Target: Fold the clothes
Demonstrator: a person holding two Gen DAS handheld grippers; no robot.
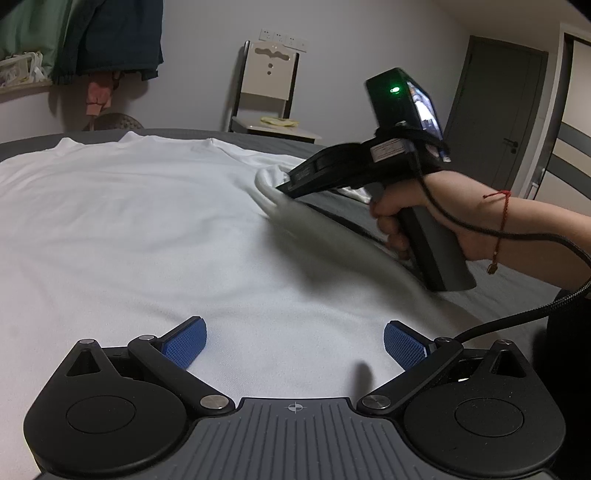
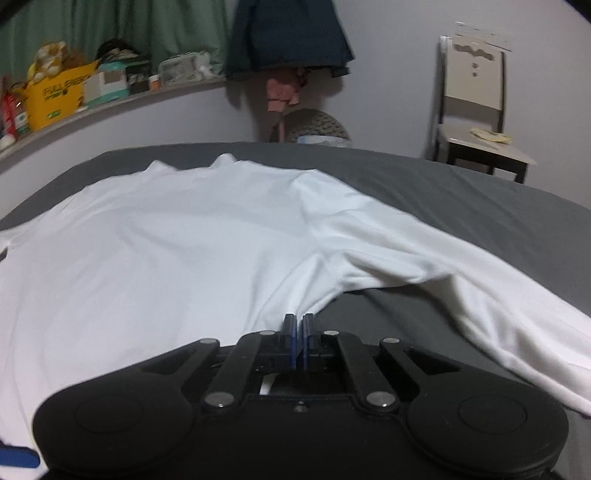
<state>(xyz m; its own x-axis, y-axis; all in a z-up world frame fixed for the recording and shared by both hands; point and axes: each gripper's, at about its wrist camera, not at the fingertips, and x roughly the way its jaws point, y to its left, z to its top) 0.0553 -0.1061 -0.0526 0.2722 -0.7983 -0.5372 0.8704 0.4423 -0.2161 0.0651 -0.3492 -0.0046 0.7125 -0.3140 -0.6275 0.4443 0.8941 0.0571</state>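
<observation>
A white long-sleeved shirt (image 1: 140, 221) lies spread on a dark grey bed (image 1: 258, 138). My left gripper (image 1: 295, 341) is open, its blue pads just above the shirt's near part, holding nothing. My right gripper (image 2: 299, 325) is shut on the shirt's side edge near the armpit (image 2: 295, 295) and lifts it slightly; the cloth bunches at the pads. The right sleeve (image 2: 461, 280) trails to the right over the bed (image 2: 443, 184). In the left wrist view the right gripper (image 1: 284, 186) pinches the raised white fold at the shirt's right edge.
A chair (image 2: 476, 103) with a yellow cloth on its seat stands beyond the bed at the right. A shelf (image 2: 74, 96) of boxes and bags runs along the wall at the left. Dark clothes (image 2: 288, 33) hang on the wall. A door (image 1: 495, 110) is at the far right.
</observation>
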